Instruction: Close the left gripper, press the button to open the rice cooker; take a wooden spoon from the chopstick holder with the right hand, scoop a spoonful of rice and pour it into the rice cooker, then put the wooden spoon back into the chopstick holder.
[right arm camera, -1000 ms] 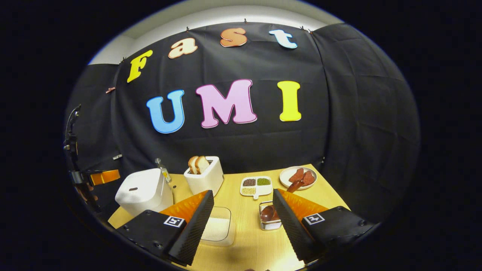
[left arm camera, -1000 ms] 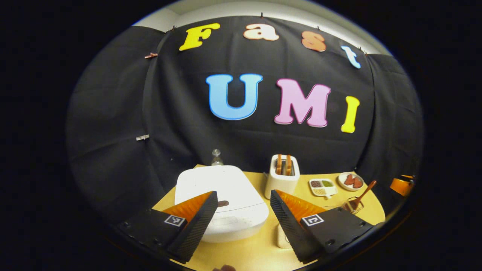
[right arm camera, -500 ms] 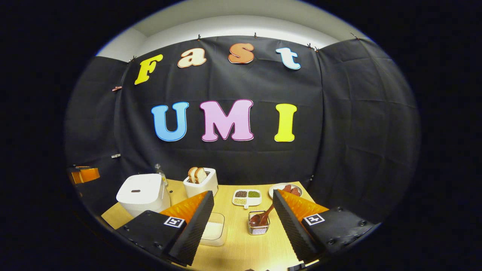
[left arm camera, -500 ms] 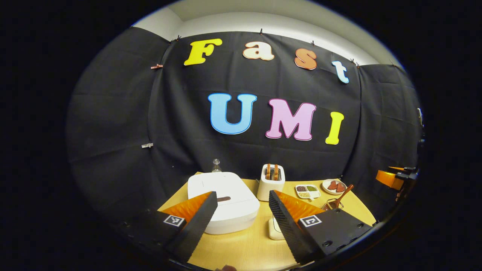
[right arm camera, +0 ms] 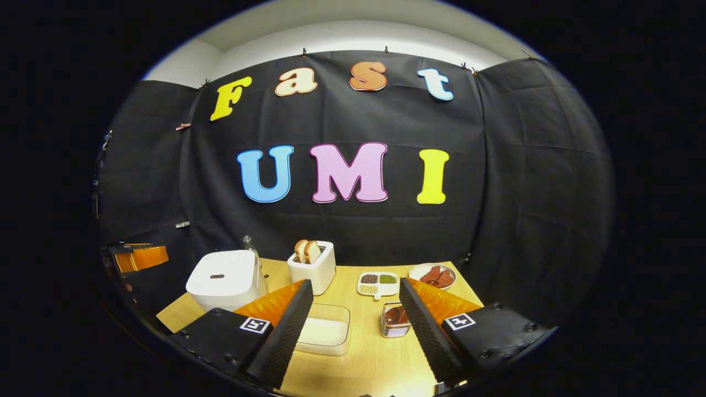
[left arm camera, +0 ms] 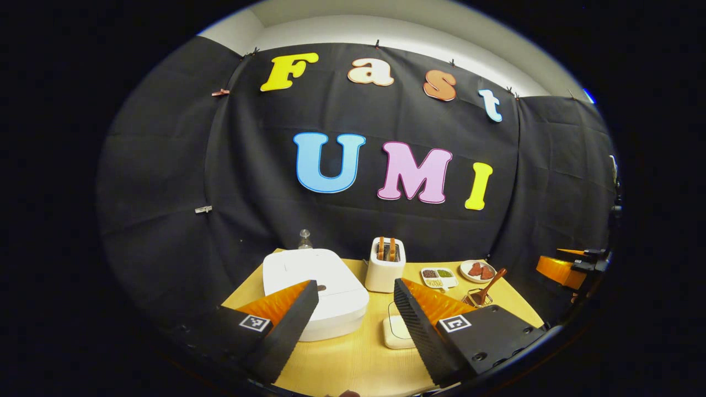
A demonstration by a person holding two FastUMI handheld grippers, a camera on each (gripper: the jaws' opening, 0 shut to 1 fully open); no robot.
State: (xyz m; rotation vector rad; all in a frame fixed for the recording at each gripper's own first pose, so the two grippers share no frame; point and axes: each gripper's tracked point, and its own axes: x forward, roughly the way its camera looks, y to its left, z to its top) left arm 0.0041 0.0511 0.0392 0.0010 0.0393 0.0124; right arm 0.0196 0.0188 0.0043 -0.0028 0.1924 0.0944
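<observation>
On the wooden table (right arm camera: 364,358) the rice cooker (left arm camera: 314,289) sits shut — with both grippers' fingers spread wide, its button (left arm camera: 321,287) could easily be missed.

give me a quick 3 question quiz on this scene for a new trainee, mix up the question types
1. True or false: the rice cooker lid is shut.
2. Multiple choice: the wooden spoon is (a) between the right gripper's fingers, (b) standing in the chopstick holder, (c) lying in the rice container.
3. Fill in: the left gripper and the right gripper both have their fingers ____, holding nothing.

Key: 1 true; 2 b; 3 open.
</observation>
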